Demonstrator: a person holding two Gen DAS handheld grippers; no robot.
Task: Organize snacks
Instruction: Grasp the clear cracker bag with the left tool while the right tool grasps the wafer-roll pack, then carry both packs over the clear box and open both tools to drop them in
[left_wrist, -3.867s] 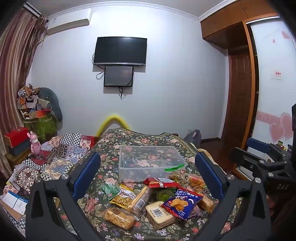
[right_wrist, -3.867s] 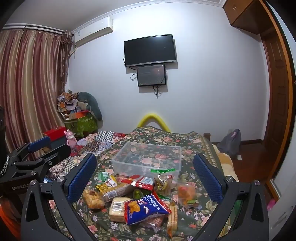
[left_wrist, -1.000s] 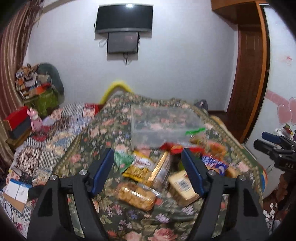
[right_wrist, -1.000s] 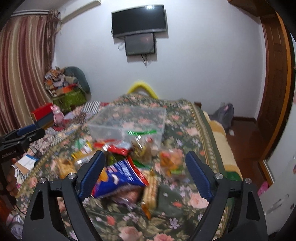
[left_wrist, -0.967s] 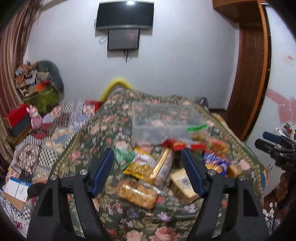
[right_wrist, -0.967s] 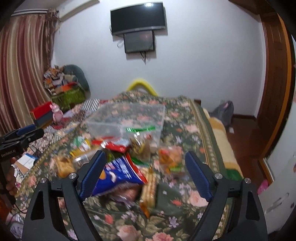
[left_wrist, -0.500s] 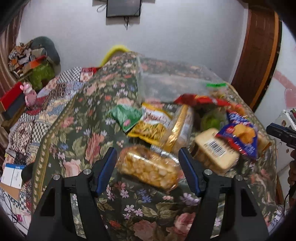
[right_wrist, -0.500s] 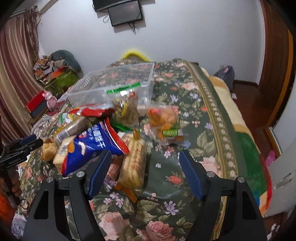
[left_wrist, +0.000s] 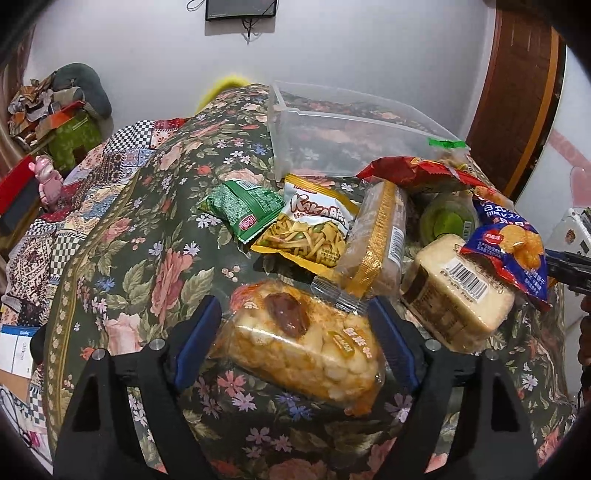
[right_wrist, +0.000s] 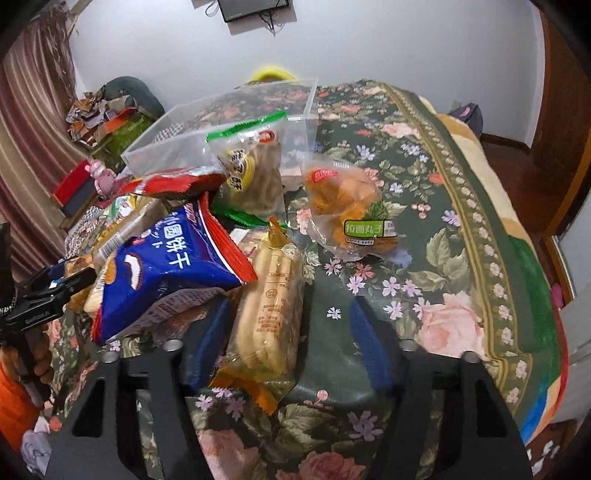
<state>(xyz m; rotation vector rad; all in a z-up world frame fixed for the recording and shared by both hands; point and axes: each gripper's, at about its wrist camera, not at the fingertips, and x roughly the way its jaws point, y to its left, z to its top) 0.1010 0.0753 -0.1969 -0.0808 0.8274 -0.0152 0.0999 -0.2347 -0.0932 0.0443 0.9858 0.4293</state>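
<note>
Snack packets lie heaped on a floral bedspread in front of a clear plastic bin. My left gripper straddles a clear packet of puffed rice cake; its jaws are opening, and the pads sit beside the packet's ends without squeezing it. In the right wrist view my right gripper is closing around a long packet of bread sticks. The left pad is next to that packet and the right pad is well apart from it. A blue biscuit bag leans on the packet's left side.
A green packet, a yellow noodle-snack bag, a gold-trimmed packet, a barcoded bread block and a red bag crowd the pile. An orange-ball packet and a zip bag lie by the bin. The bed edge drops off on the right.
Both grippers sank toward the pile and tilted down. The left one came to straddle the rice cake packet. The right one's jaws narrowed around the bread stick packet.
</note>
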